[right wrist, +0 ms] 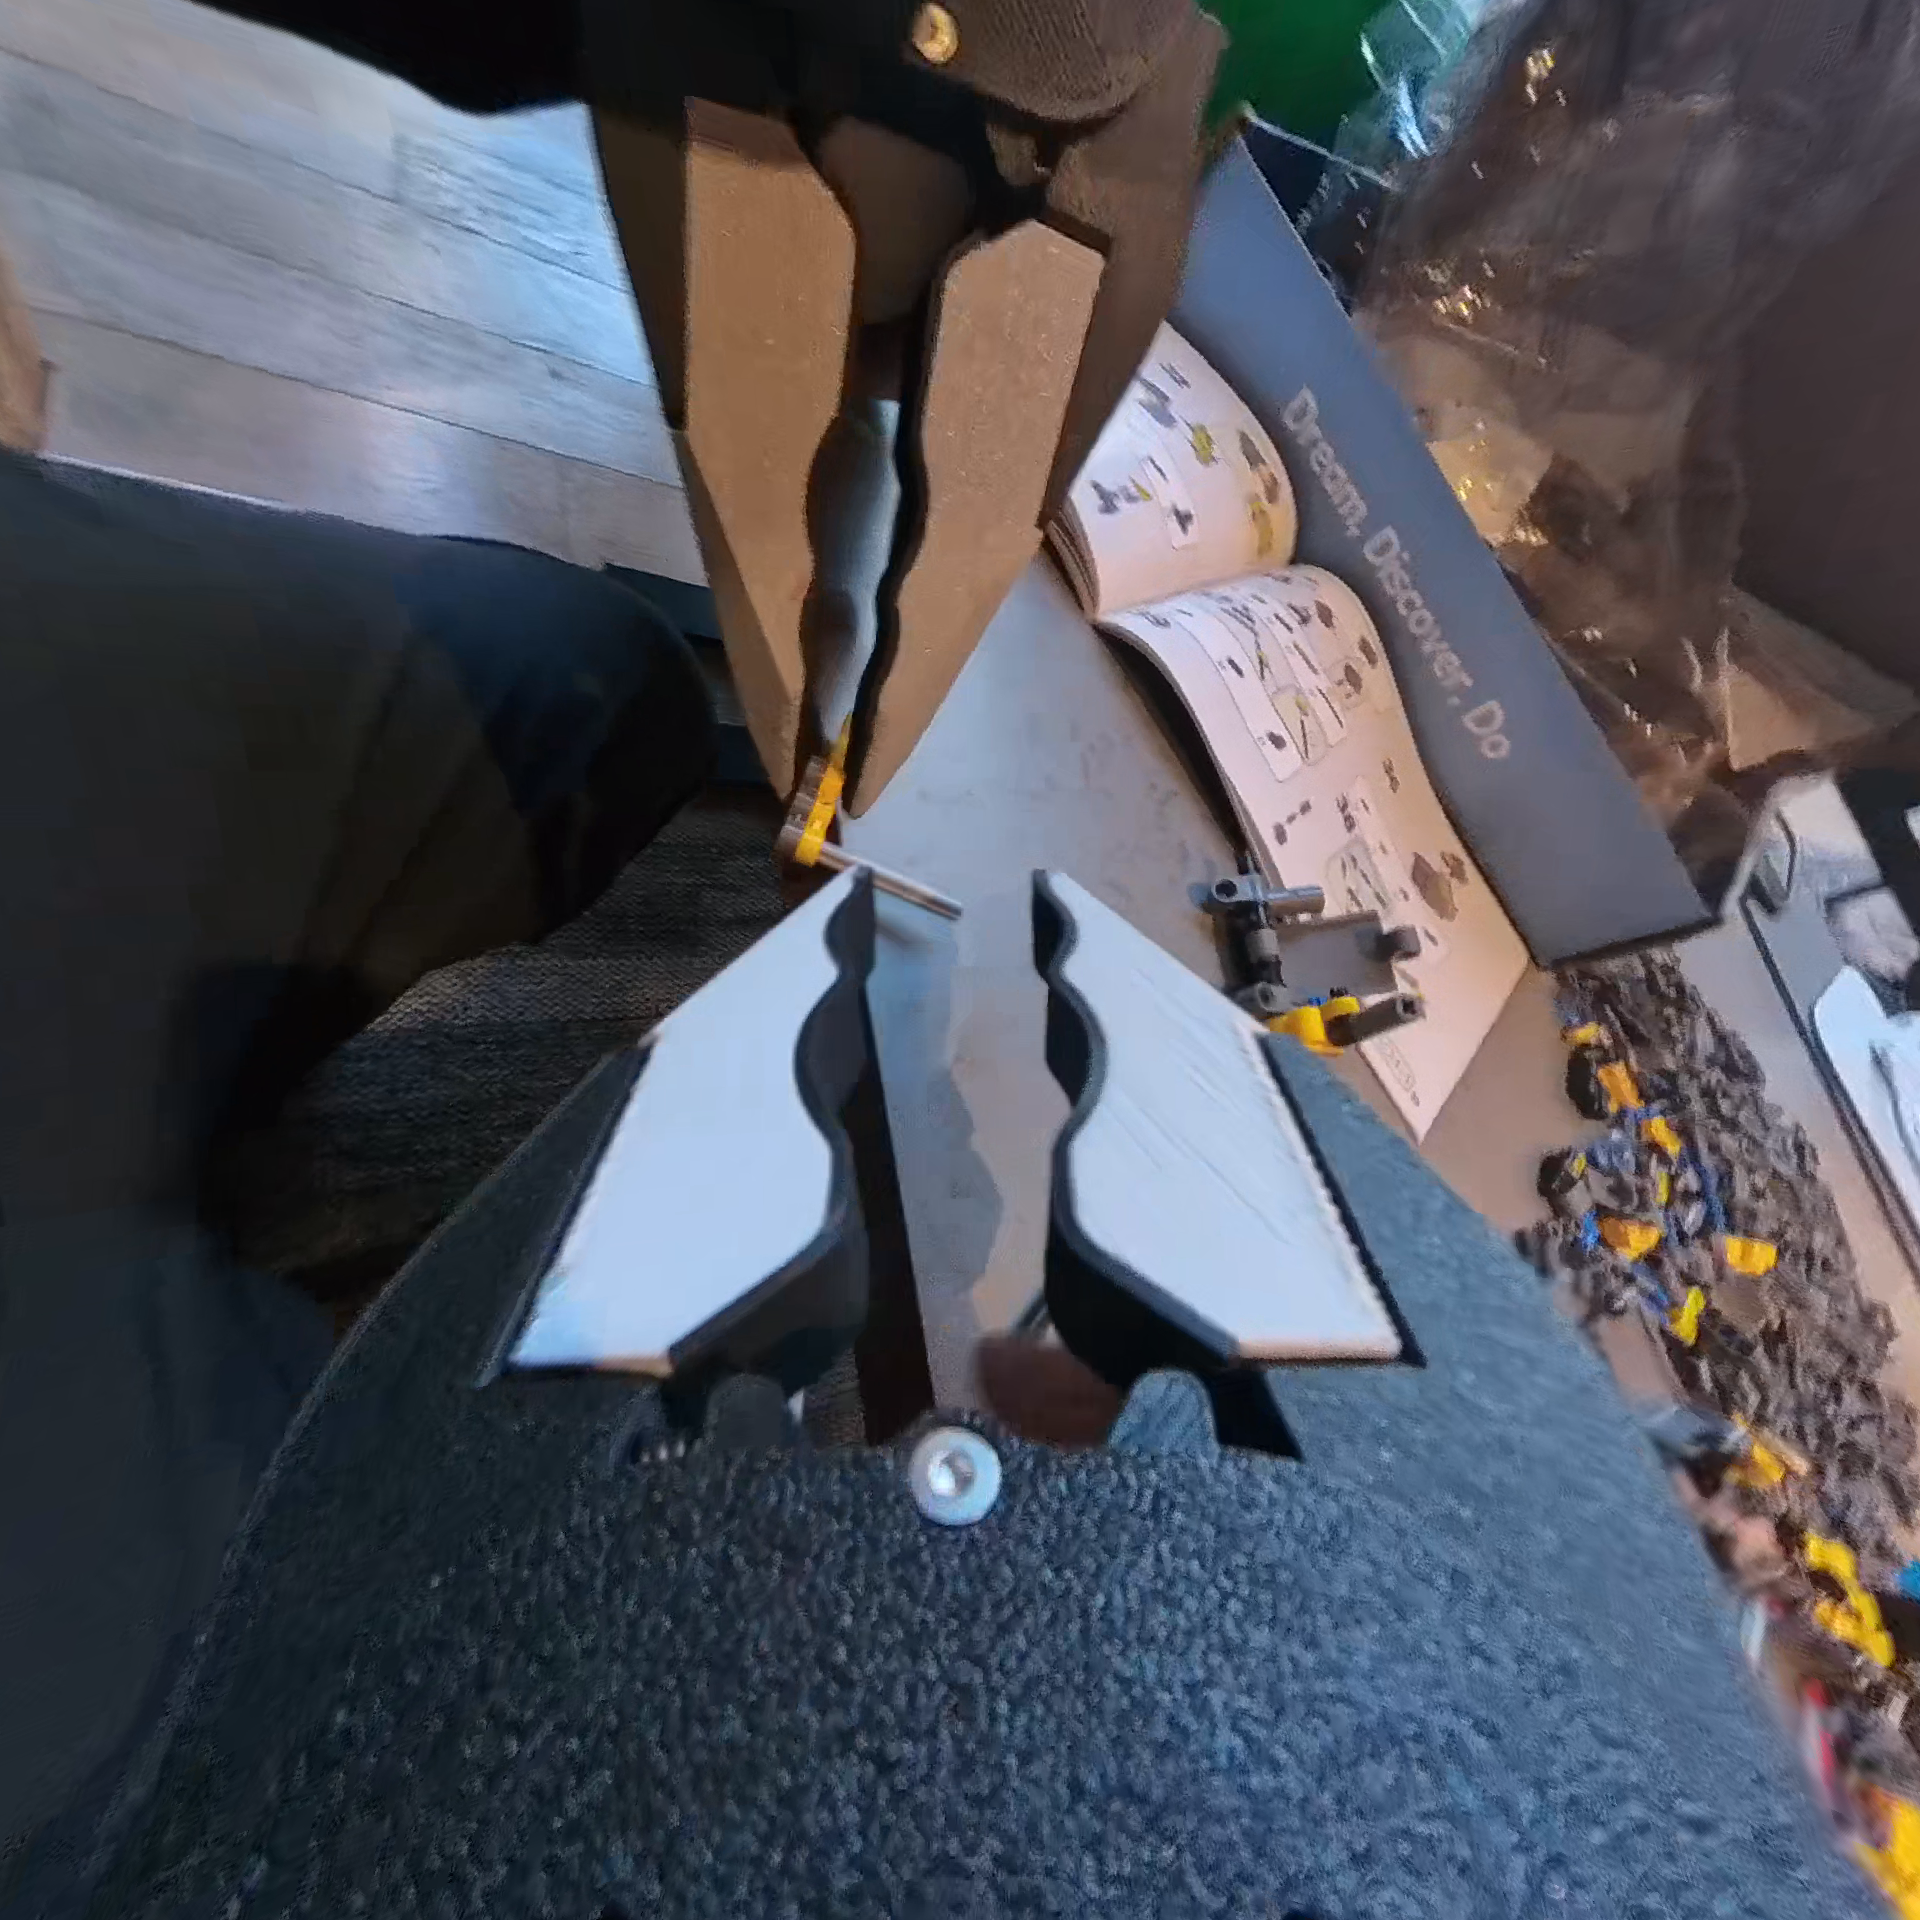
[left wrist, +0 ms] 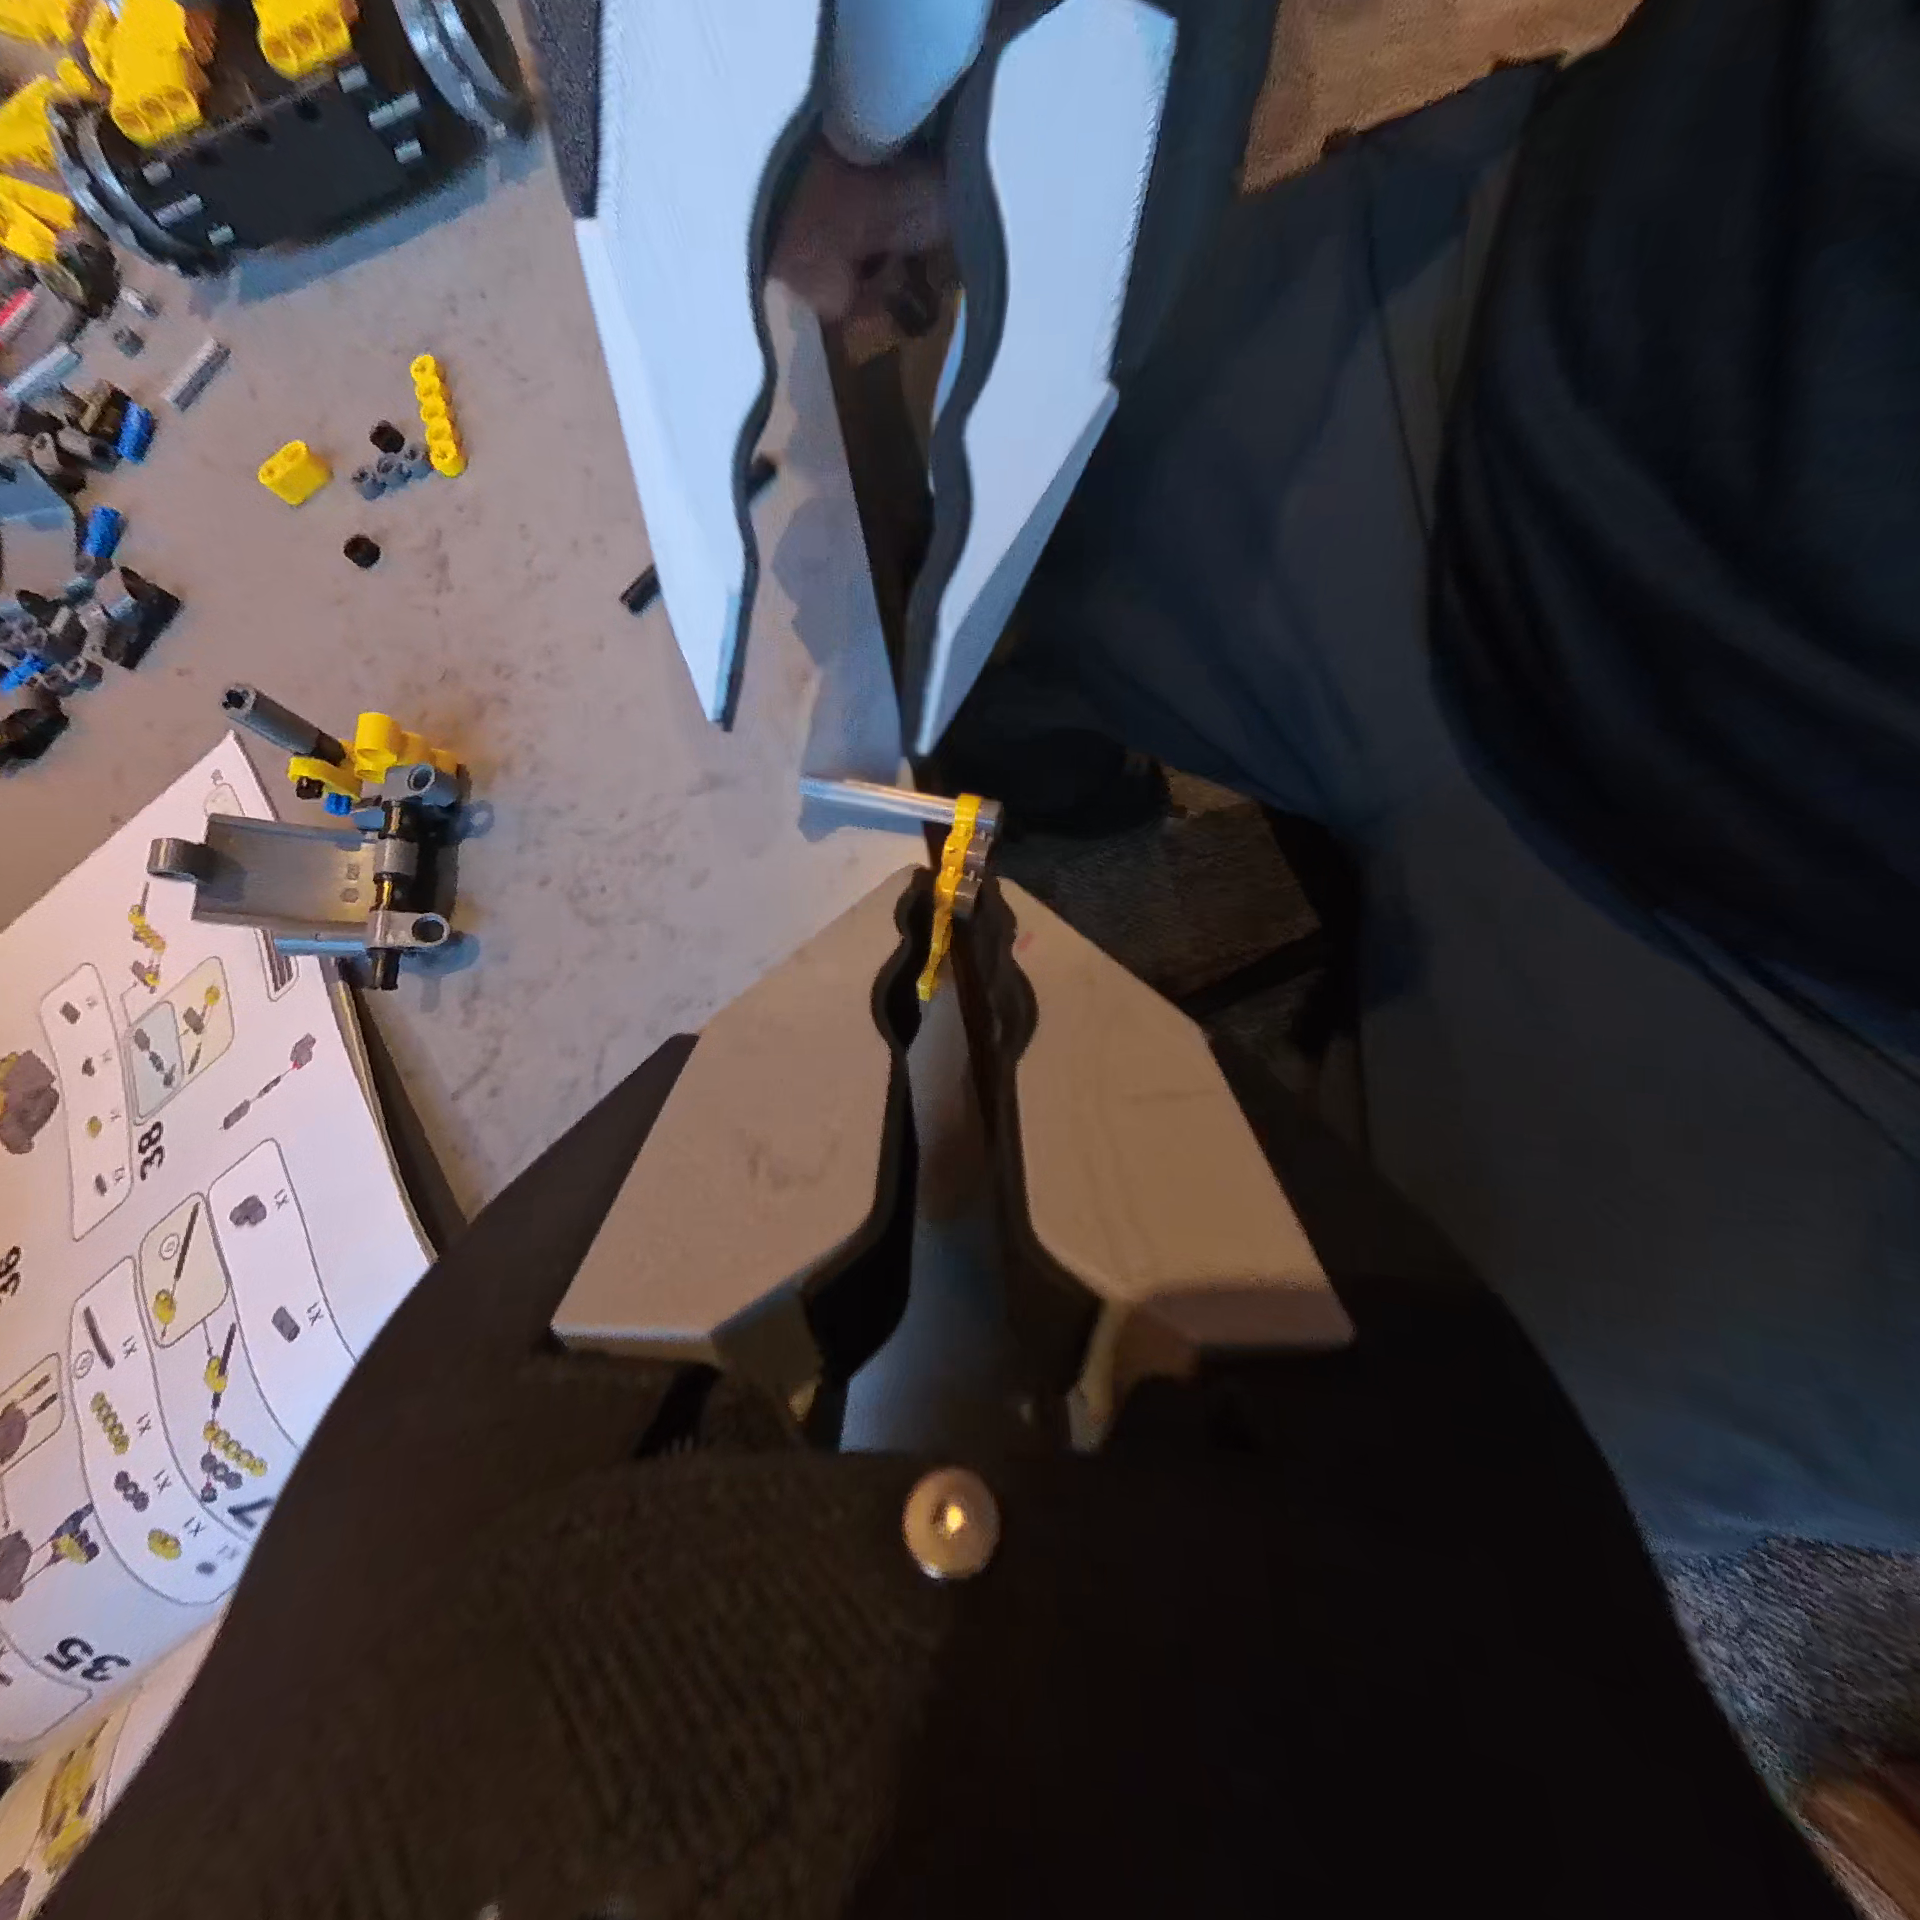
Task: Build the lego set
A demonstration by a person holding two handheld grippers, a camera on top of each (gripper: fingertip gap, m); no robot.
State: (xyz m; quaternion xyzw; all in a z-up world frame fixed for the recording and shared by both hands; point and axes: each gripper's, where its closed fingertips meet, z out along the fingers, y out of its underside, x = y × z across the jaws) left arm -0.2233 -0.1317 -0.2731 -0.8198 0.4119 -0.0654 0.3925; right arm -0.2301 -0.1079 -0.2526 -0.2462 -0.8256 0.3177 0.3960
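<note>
Pinching a small yellow piece [left wrist: 951,894] between its closed tips, the left gripper [left wrist: 951,883] has grey fingers [left wrist: 790,1122] and holds the part out over the table's edge. A thin grey axle [left wrist: 878,802] sticks sideways out of that yellow piece, toward the table [left wrist: 582,644].

Facing it, the right gripper [left wrist: 904,743] — the one with white fingers [right wrist: 717,1132] — points at the axle with its jaws parted and nothing between them. In the right wrist view one white fingertip lies just beside the axle [right wrist: 899,883]; whether it touches is unclear. The left gripper [right wrist: 826,795] hangs in from above there, clenched on the yellow piece [right wrist: 821,800].

On the table, near the grippers, lies a partly built grey, black and yellow assembly [left wrist: 332,852], its edge overlapping an open instruction booklet [left wrist: 156,1247]. Farther off are loose pieces [left wrist: 83,540] in yellow, blue, black and grey, a short yellow beam [left wrist: 436,416], and a larger black-and-yellow build [left wrist: 239,135]. A dark box lid [right wrist: 1455,582] lies beyond the booklet [right wrist: 1299,727] — behind it, clear plastic bags [right wrist: 1621,343]. A person's dark clothing [left wrist: 1558,623] fills the other side.
</note>
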